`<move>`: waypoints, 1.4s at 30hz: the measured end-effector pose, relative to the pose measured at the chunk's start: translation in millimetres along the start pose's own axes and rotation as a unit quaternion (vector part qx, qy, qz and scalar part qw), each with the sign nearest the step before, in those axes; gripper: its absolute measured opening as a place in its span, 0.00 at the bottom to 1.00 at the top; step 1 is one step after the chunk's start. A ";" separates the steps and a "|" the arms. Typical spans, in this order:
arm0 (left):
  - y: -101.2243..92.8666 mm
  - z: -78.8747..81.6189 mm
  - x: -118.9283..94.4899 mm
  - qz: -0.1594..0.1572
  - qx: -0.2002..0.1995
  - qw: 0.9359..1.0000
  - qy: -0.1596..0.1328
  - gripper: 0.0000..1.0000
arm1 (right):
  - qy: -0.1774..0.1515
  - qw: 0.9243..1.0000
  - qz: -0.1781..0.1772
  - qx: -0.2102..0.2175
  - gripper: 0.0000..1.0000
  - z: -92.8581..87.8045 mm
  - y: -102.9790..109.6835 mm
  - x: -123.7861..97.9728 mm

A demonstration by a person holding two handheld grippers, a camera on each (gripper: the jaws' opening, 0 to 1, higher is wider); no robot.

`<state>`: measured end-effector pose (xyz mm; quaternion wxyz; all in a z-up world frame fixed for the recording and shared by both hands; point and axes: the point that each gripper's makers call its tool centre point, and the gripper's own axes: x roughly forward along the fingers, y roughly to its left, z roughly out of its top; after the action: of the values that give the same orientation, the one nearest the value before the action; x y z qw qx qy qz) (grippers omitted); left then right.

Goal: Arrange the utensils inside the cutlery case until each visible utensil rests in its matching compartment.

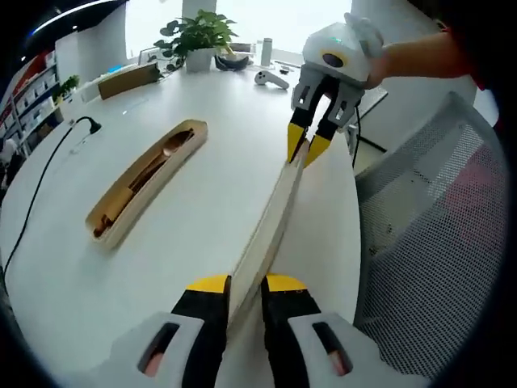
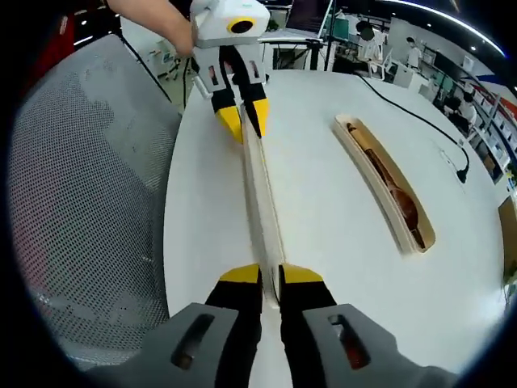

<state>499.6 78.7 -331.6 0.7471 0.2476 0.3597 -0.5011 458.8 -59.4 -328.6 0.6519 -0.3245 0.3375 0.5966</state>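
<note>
The case (image 1: 149,179) lies open on the counter (image 1: 202,234) with wooden utensils already in its tray, so sorting looks largely done; the lid (image 1: 271,226) is still off. The left hand-held gripper (image 1: 245,284) and right hand-held gripper (image 2: 270,275) each clench one end of the lid, held edgewise beside the case.
</note>
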 end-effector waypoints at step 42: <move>9.9 -15.6 10.1 -0.044 -0.009 0.999 0.013 0.16 | -0.034 0.994 -0.008 0.108 0.08 -16.7 -20.2 0.9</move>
<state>506.6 88.0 -349.0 0.7215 0.2313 0.3848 -0.5272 478.1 -74.2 -338.4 0.6992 -0.2346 0.3745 0.5620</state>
